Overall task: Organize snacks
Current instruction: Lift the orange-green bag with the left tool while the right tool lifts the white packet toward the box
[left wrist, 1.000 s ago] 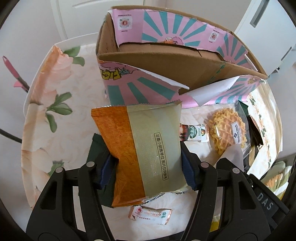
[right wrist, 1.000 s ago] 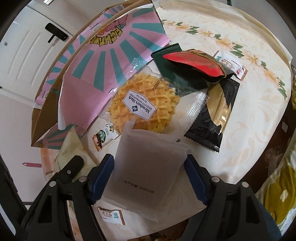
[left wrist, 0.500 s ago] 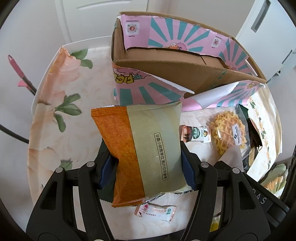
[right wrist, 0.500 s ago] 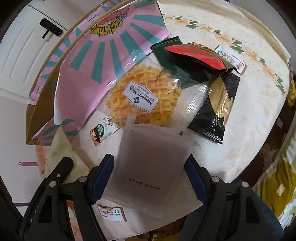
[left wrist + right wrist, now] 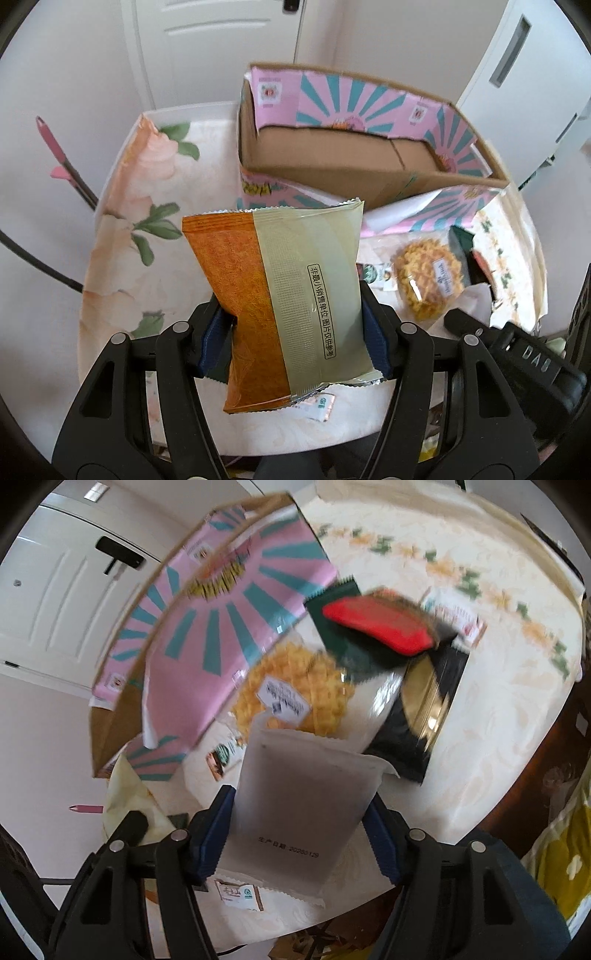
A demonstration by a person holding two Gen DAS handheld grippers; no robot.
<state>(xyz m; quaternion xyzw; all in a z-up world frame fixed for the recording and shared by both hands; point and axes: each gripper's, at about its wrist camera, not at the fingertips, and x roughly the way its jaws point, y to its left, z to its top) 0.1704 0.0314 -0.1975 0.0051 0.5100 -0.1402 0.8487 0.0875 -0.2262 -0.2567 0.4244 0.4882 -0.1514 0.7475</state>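
Transport was the step in hand, by my reading: you had a snack in each tool and the box ahead of both. Your left gripper [image 5: 295,332] pinched the orange-and-beige packet [image 5: 284,295] across its middle, held clear above the flowered tablecloth [image 5: 147,206], with the open cardboard box [image 5: 354,155] straight ahead and beyond the packet's top edge. Your right gripper [image 5: 299,834] was clamped on the frosted white pouch [image 5: 299,797], with the waffle packet [image 5: 295,698], the red packet [image 5: 380,627] and the black-and-gold packet [image 5: 421,709] lying on the table just past it, and the box's pink flap [image 5: 221,627] ahead and to the left.

Next, I judge, you needed to carry the left packet forward over the near wall, clear of the folded-out flap, and spread the fingers only once it hung above the cavity.

The box floor was hidden behind its near wall, so I could not tell what it held. The right view was smeared by motion; labels there were unreadable. A small sachet [image 5: 317,406] peeked out from under the left packet, mostly covered.
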